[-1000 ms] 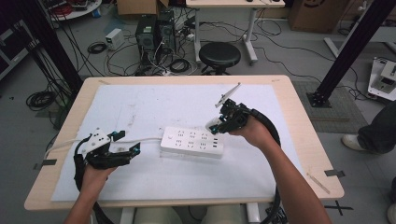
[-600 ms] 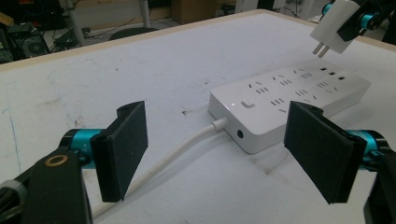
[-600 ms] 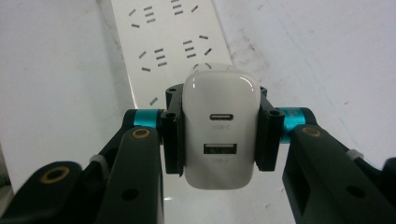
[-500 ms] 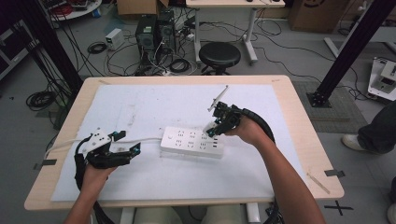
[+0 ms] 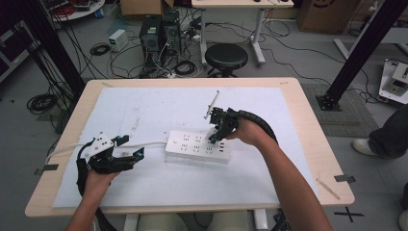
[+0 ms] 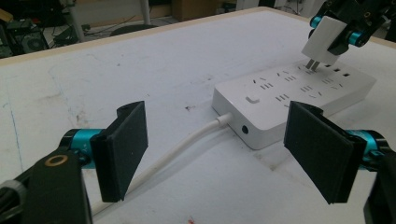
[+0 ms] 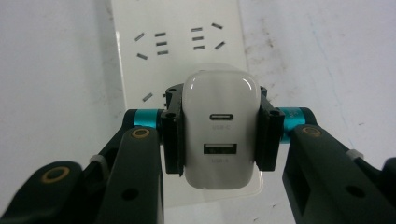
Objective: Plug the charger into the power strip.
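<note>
Your right gripper (image 7: pixel 219 135) holds the white charger (image 7: pixel 220 133) tight, its pins just above the power strip (image 5: pixel 197 147) on the table. Next, line the pins up and push straight down. Your left gripper (image 6: pixel 215 154) waits wide open near the strip's cord end.

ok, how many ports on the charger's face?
2. On the charger in the right claw: a small oval port above, a rectangular USB port below it.

We see a round black stool (image 5: pixel 226 57) at top centre, two dark computer towers (image 5: pixel 157 34) to its left among tangled cables (image 5: pixel 98 48), a cardboard box (image 5: pixel 320 13) upper right, someone's shoe (image 5: pixel 362 144) at our right edge.
</note>
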A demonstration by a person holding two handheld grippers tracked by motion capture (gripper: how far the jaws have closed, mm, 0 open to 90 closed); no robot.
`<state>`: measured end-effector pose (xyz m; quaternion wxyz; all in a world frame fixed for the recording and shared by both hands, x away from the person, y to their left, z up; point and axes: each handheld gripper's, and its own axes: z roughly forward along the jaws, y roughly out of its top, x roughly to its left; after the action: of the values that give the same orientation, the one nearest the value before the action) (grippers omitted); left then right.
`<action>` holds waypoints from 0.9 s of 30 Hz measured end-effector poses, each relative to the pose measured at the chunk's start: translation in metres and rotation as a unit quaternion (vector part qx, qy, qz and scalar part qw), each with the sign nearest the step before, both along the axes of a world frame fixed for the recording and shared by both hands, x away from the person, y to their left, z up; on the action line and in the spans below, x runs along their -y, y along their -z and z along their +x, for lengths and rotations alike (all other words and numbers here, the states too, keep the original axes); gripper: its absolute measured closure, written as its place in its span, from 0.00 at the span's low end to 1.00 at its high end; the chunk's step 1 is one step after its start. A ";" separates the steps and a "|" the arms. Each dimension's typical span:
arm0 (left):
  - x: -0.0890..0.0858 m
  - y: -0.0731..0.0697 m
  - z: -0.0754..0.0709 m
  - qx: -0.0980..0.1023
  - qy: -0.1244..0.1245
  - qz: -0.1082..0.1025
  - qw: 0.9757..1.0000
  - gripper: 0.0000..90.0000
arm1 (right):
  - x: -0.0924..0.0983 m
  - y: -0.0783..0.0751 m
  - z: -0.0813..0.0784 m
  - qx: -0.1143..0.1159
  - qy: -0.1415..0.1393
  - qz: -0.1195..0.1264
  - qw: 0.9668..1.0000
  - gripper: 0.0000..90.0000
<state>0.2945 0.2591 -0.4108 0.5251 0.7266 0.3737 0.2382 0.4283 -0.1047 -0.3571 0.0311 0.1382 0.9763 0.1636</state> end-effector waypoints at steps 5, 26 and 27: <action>0.000 0.001 0.000 0.000 -0.001 -0.002 1.000 0.24 | -0.008 -0.001 -0.001 0.007 -0.020 -0.031 0.999 0.70; 0.004 0.003 0.001 -0.004 0.003 -0.006 1.000 0.24 | -0.039 -0.003 -0.002 0.016 -0.050 -0.119 0.991 0.71; 0.004 0.003 0.001 -0.005 0.002 -0.007 1.000 0.24 | -0.040 -0.002 -0.002 0.014 -0.050 -0.120 0.991 0.71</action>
<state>0.2956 0.2547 -0.4142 0.5286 0.7251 0.3762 0.2309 0.4262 -0.0649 -0.3546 0.0532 0.0824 0.9940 0.0483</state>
